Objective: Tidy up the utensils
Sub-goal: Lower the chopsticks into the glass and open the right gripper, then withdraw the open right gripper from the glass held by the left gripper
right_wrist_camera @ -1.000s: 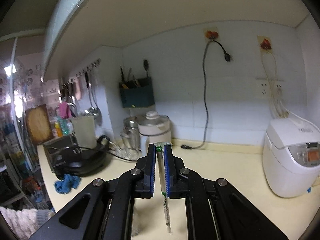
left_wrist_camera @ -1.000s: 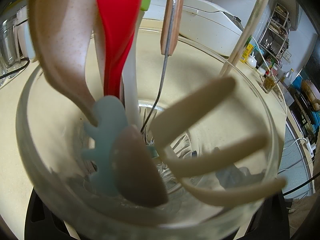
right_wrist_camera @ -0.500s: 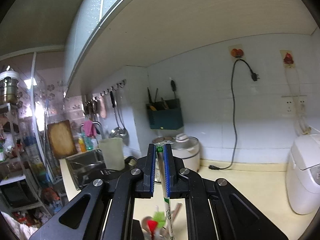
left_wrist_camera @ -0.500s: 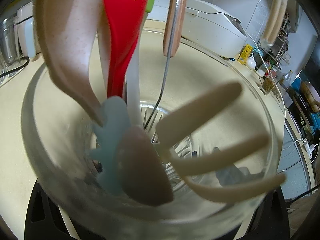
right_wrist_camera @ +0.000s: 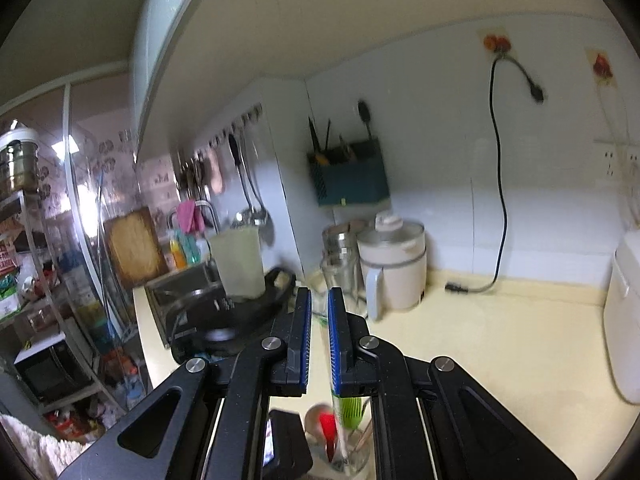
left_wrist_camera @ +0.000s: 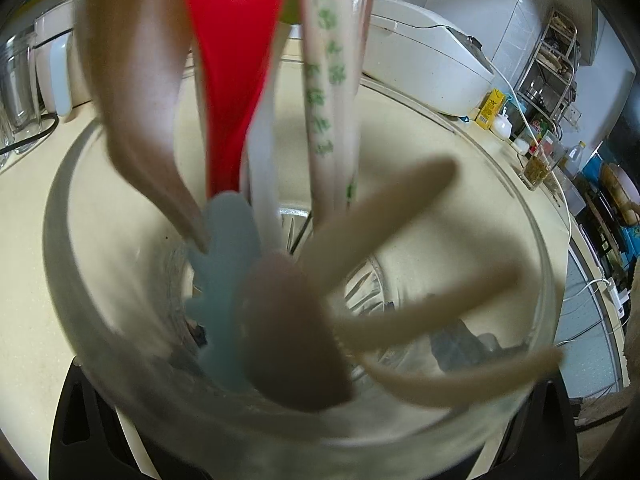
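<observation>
A glass jar (left_wrist_camera: 532, 248) fills the left wrist view, and my left gripper (left_wrist_camera: 308, 432) is shut on it, black fingers (left_wrist_camera: 80, 420) at both lower corners. Inside stand a red spoon (left_wrist_camera: 232, 60), a beige ladle (left_wrist_camera: 132, 92), a pale blue tool (left_wrist_camera: 228, 264), a brown spoon (left_wrist_camera: 288, 328) and a beige pronged server (left_wrist_camera: 400, 200). A paper-wrapped pair of chopsticks (left_wrist_camera: 324, 92) with green print reaches down into the jar. My right gripper (right_wrist_camera: 319, 308) is shut on those chopsticks (right_wrist_camera: 335, 404), directly above the jar (right_wrist_camera: 356, 460), beside the red spoon (right_wrist_camera: 327, 426) and a green brush (right_wrist_camera: 352, 410).
A white rice cooker (right_wrist_camera: 626, 320) stands on the cream counter (right_wrist_camera: 500, 340) at the right. A white electric pot (right_wrist_camera: 394, 268), steel canisters and a black griddle (right_wrist_camera: 224, 312) line the back left. A teal utensil holder (right_wrist_camera: 348, 178) hangs on the wall.
The wrapped chopsticks came in from the upper right and now point down into the jar. The right wrist view swung left until the jar appeared below the jaws. The jar stayed put.
</observation>
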`<state>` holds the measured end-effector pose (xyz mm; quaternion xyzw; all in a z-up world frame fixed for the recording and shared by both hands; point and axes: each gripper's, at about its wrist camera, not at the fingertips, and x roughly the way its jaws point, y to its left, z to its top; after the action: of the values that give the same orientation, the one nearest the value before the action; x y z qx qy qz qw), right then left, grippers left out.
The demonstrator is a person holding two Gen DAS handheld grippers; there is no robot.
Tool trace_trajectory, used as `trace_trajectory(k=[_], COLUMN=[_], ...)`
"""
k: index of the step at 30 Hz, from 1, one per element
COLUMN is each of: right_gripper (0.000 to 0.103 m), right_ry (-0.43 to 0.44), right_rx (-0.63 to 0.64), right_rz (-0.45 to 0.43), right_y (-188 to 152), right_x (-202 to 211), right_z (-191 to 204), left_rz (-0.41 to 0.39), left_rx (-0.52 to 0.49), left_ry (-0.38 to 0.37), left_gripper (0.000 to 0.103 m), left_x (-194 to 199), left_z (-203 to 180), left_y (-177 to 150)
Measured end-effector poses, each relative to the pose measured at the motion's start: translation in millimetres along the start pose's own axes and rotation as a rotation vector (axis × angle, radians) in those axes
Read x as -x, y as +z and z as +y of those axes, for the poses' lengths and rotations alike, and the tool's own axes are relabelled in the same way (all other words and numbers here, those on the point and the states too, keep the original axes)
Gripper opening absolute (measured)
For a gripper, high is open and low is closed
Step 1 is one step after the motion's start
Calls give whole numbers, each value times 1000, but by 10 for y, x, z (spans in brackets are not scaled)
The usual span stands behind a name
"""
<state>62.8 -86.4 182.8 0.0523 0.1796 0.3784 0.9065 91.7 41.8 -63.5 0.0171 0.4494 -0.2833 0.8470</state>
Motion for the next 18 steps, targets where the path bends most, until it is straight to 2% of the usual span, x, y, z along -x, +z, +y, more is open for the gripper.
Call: trace_trajectory(k=[2,4,8,11,18], right_gripper=[17,21,21,21,21], right_ry=[-31,-55,-90,-149,-413], right_rx=[-7,-14,-39,-51,-45], right_rz=[17,12,9,48,239], right_y=[-39,-67,-170,-346,-1034], right_x=[-12,21,150,190,27], right_z=[-11,-57,-192,-342,-857], left_rz=[0,0,0,0,5], left_rx=[0,0,0,0,-12], left_ry=[0,-1,0,0,16], left_gripper=[100,100,100,100,100], left_x=[-1,0,-2,-3,-34], left_z=[-2,1,0,-1,-32], left_y=[1,-2,-1,-1,-4])
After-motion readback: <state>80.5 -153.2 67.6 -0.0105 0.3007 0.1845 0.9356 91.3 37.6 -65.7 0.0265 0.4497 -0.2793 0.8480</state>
